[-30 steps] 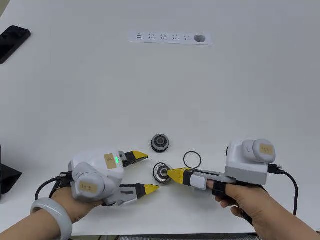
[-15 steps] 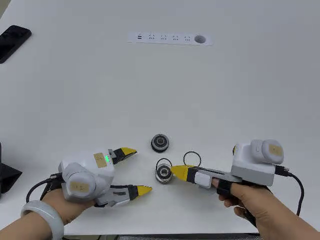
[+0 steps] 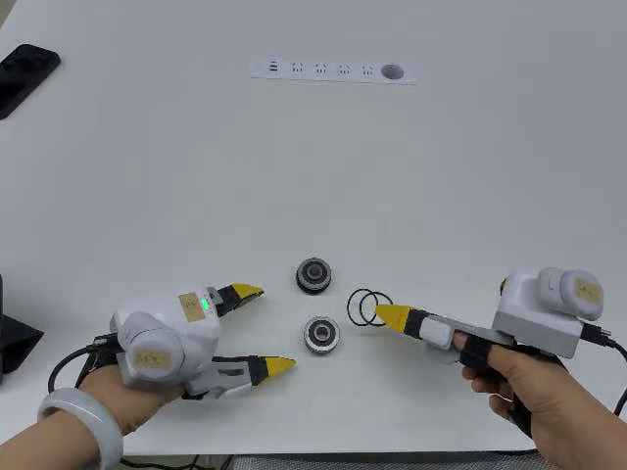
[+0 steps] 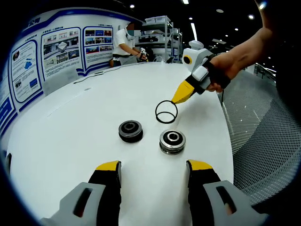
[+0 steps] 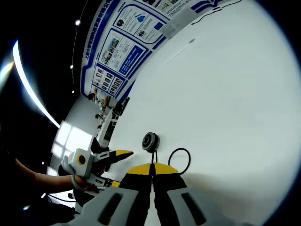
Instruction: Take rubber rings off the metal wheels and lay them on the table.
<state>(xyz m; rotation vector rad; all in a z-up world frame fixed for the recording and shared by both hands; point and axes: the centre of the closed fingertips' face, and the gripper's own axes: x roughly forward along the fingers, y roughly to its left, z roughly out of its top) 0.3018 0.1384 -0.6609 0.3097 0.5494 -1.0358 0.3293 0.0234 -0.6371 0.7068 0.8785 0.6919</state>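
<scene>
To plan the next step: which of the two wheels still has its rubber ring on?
The far wheel, nearer the power strip: its rim is black rubber. The near wheel shows a bare metal rim.

The left gripper (image 3: 263, 328) sits low, its jaws spread wide and its yellow tips aimed across at the other gripper. The left hand (image 3: 118, 397) grips its body from behind, forearm angled in. The right gripper (image 3: 392, 315) points back at it, jaws pressed together. The right hand (image 3: 514, 377) holds it by the handle.
</scene>
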